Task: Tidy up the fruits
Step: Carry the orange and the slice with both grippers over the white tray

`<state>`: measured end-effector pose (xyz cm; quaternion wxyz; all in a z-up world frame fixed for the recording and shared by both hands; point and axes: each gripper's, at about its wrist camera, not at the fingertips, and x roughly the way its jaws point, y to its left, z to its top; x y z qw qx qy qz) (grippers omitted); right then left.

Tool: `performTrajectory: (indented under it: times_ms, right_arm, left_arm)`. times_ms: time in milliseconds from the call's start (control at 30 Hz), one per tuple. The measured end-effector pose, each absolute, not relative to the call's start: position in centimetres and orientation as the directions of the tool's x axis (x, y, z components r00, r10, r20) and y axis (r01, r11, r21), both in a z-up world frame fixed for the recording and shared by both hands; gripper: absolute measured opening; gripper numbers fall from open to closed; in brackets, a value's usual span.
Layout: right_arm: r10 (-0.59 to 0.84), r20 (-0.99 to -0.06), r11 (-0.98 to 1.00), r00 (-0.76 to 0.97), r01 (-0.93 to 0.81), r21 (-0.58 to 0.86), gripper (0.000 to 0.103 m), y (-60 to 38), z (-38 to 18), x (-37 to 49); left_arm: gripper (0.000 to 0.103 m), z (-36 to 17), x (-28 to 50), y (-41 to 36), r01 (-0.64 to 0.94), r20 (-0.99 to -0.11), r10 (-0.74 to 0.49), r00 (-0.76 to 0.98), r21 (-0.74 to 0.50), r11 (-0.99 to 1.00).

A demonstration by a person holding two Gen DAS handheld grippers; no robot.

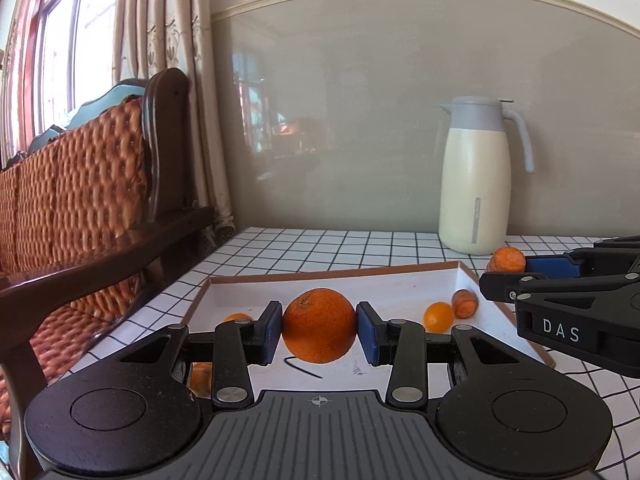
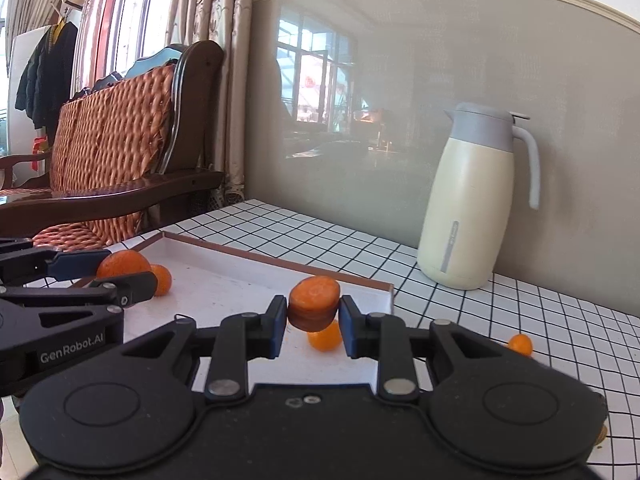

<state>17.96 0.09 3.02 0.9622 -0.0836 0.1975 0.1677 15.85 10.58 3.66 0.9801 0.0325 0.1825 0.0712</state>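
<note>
My left gripper (image 1: 319, 330) is shut on a large orange (image 1: 319, 325) and holds it above the white tray (image 1: 384, 284). My right gripper (image 2: 313, 322) is shut on a carrot chunk (image 2: 314, 304) above the tray's right part (image 2: 352, 288). In the left wrist view the right gripper (image 1: 516, 268) enters from the right with that carrot chunk (image 1: 507, 260). In the tray lie a small kumquat (image 1: 439, 316), another carrot piece (image 1: 465, 302) and further small orange fruits (image 1: 236, 317). In the right wrist view the left gripper (image 2: 116, 272) shows with the orange (image 2: 123, 263).
A cream thermos jug (image 1: 476, 184) stands at the back right against the wall. A small orange fruit (image 2: 520, 344) lies on the checked tablecloth (image 2: 520, 312) right of the tray. A wooden chair with a woven cushion (image 1: 92, 200) stands left of the table.
</note>
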Motion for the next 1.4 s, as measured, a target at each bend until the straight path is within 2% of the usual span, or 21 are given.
performTrajectory:
  times_ms: [533,933,1400]
  right_arm:
    - [0.316,-0.406,0.916,0.857,-0.387,-0.104,0.019,2.6,3.1,19.0]
    - [0.290,-0.426,0.934,0.857,-0.351,-0.070,0.019,1.6,2.5,22.2]
    - [0.266,-0.447,0.935,0.854,-0.341,-0.095,0.019,1.7,1.6,26.7]
  left_arm:
    - [0.041,3.3,16.7,14.2,-0.201,-0.355,0.212,0.911,0.069,0.977]
    - [0.041,3.8,20.8,15.7,-0.215,-0.344,0.227,0.911,0.073,0.974]
    - [0.041,2.6,25.3,17.0,-0.221,-0.375,0.231,0.898,0.071,0.973]
